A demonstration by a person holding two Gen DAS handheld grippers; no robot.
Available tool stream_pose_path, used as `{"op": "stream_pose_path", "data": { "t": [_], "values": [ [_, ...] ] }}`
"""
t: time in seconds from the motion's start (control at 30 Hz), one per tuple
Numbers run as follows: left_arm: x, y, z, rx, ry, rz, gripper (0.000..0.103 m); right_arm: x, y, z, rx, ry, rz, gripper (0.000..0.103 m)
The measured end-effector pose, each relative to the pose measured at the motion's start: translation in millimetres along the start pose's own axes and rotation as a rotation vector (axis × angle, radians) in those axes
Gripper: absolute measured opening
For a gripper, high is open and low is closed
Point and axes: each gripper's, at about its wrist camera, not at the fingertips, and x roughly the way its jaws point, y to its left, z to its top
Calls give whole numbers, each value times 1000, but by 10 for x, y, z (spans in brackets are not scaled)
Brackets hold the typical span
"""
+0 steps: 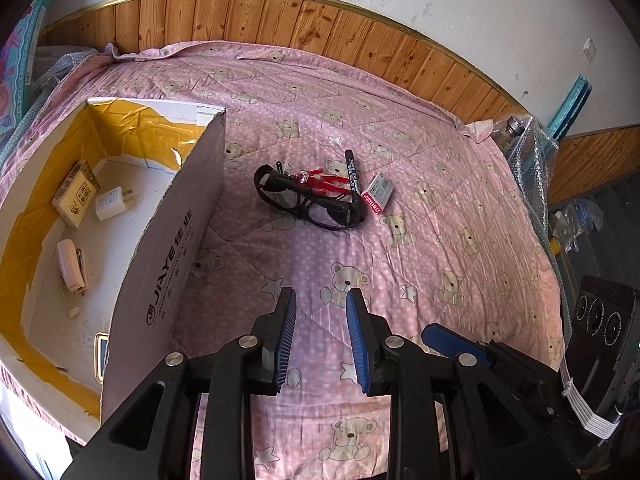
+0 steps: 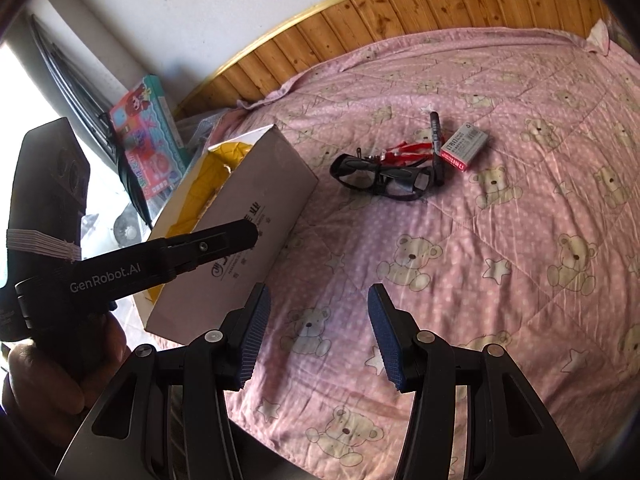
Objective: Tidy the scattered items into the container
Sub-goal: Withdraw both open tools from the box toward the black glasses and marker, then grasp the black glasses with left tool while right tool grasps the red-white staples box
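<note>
A white cardboard box lined with yellow tape stands at the left of the pink bed; inside lie a yellow packet, a white charger and a pink stapler. On the quilt beyond sit black glasses, a small red tool, a black marker and a small white-and-red box. My left gripper hovers open and empty, well short of them. My right gripper is open too, with the glasses, the marker and the small box far ahead.
The pink bear-print quilt covers the bed, bounded by a wood-panelled wall. A colourful toy box leans beyond the cardboard box. Bubble wrap and a jar sit at the bed's right edge. A hand holds the left gripper's handle.
</note>
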Motion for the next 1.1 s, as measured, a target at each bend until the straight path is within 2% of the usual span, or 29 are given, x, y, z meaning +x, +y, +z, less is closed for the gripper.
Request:
{"op": "stream_pose_path", "data": {
  "t": [0.07,0.4,0.5,0.73,0.87,1.1],
  "values": [
    [81,-7,57,-2,7,-4,31,43,-76,34,14,4,-9,54],
    [502,25,336,-33,41,-39,32,305,-364,238,54,32,-51,54],
    [635,59,414,-50,53,-44,35,387,-451,322,71,32,-63,54],
    [964,131,620,-100,81,-67,38,556,-743,624,145,5,-96,54],
    [1141,171,744,-135,88,-72,46,663,-922,809,194,-15,-117,54],
    [1482,224,890,-189,113,-78,48,842,-1201,1100,261,-39,-167,54]
  ]
}}
